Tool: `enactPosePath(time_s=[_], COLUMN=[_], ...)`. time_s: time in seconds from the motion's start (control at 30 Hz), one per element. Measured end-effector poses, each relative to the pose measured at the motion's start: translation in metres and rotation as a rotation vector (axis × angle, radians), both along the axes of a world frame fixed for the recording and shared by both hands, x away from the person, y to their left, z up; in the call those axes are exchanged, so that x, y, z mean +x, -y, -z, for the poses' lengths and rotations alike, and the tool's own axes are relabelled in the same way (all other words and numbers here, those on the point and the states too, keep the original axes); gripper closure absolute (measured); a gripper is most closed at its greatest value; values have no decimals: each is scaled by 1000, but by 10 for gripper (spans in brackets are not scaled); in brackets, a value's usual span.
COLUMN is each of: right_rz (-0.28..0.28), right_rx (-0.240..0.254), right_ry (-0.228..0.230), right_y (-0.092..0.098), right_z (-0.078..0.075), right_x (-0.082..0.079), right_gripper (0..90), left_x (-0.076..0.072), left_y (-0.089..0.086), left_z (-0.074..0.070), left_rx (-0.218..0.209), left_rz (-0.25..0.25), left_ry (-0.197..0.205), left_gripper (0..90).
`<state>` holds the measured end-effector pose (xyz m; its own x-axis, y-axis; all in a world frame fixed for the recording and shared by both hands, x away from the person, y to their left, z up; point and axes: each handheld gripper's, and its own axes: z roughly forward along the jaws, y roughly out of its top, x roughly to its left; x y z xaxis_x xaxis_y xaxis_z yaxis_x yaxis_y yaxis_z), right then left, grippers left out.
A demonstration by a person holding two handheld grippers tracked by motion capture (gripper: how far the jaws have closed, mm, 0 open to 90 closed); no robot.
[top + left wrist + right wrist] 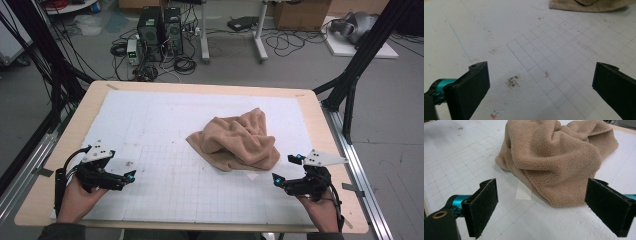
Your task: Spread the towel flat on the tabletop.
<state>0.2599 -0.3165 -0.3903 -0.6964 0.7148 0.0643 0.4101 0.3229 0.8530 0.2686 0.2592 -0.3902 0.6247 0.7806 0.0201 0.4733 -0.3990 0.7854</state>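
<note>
Both tongs stand apart, gripping nothing. The crumpled tan towel (235, 140) lies just ahead of the right tongs (286, 169), its near edge close; the left tongs (131, 176) face open white mat (165, 125), well apart from it.

Each hand carries a black two-jaw gripper. The left gripper (131, 176) and the right gripper (286, 169) both bear a pale grey three-cornered plate dotted with small dark marks, teal metal fittings behind flat black jaws faced with fuzzy pads, and a black cable looping back along the forearm. Dark sleeve cuffs show at the wrists.
</note>
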Motion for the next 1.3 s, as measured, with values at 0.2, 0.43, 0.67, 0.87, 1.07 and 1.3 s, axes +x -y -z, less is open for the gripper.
enactPosePath(time_s=[0.2,0.43,0.67,0.87,1.07,1.3], right_rz=[-2,-5,-32,-62,-89,-127], right_rx=[7,11,7,-3,-35,-87], right_ry=[-2,-9,-4,-17,-39,-142], right_y=[1,-1,-13,-36,-69,-103], right_z=[-1,-2,-9,-21,-29,-12], right_x=[6,13,29,57,91,125], right_gripper=[107,107,107,107,109,222], left_x=[2,2,1,1,1,0], left_y=[1,3,4,4,0,-5], left_z=[0,0,-2,-2,0,2], left_rx=[4,5,5,-2,-2,-13], left_rz=[-1,6,11,5,0,-8], left_ry=[-7,-5,3,4,1,0], left_gripper=[17,17,17,17,17,17])
